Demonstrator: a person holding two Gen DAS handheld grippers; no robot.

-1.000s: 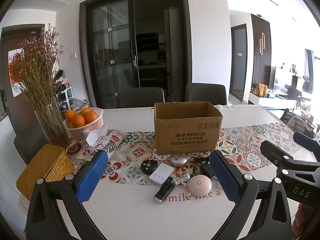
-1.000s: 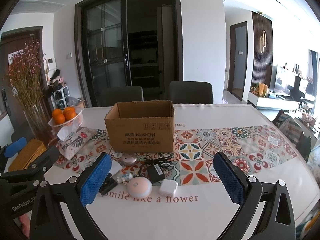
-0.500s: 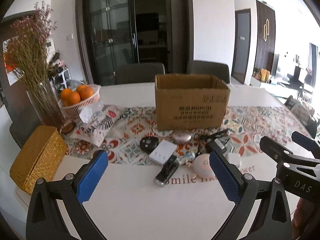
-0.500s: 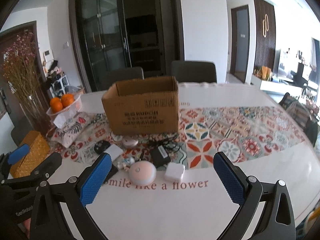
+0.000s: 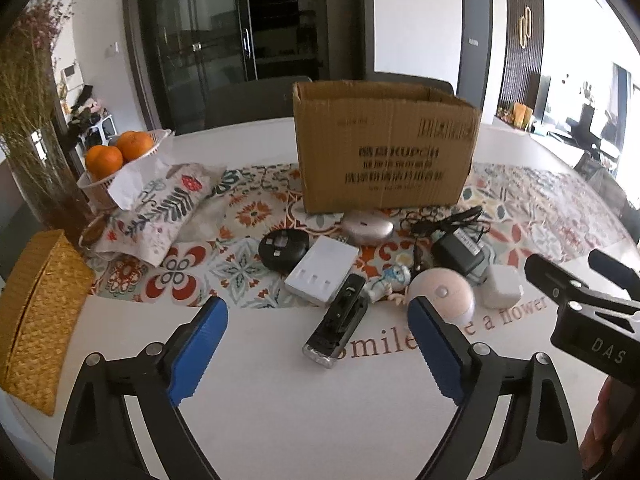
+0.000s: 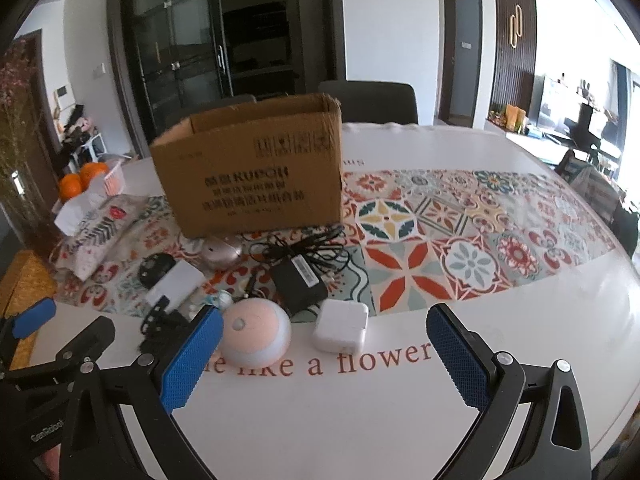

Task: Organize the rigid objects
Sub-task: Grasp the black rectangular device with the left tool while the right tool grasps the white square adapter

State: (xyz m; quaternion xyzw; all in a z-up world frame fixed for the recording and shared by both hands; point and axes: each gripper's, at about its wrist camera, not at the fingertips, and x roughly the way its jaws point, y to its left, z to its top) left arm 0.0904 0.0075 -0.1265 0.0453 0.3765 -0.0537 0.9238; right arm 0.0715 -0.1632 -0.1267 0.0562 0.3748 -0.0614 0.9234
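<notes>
left tool (image 5: 316,332) released, hovering over worktop (image 5: 280,400) near edge | right tool (image 6: 322,354) released, nothing held | cardboard box (image 5: 384,152) upright mid-worktop on patterned runner (image 6: 460,240) | gadgets clustered at box's near side: black remote (image 5: 338,326), pink dome (image 6: 256,332), white adapter (image 6: 340,330), black charger (image 6: 300,280)

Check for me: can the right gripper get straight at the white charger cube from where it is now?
Probably yes. The right gripper is open and empty, and the white charger cube lies just ahead between its fingers on bare table. Only the pink dome light sits close on its left; nothing covers it.
</notes>
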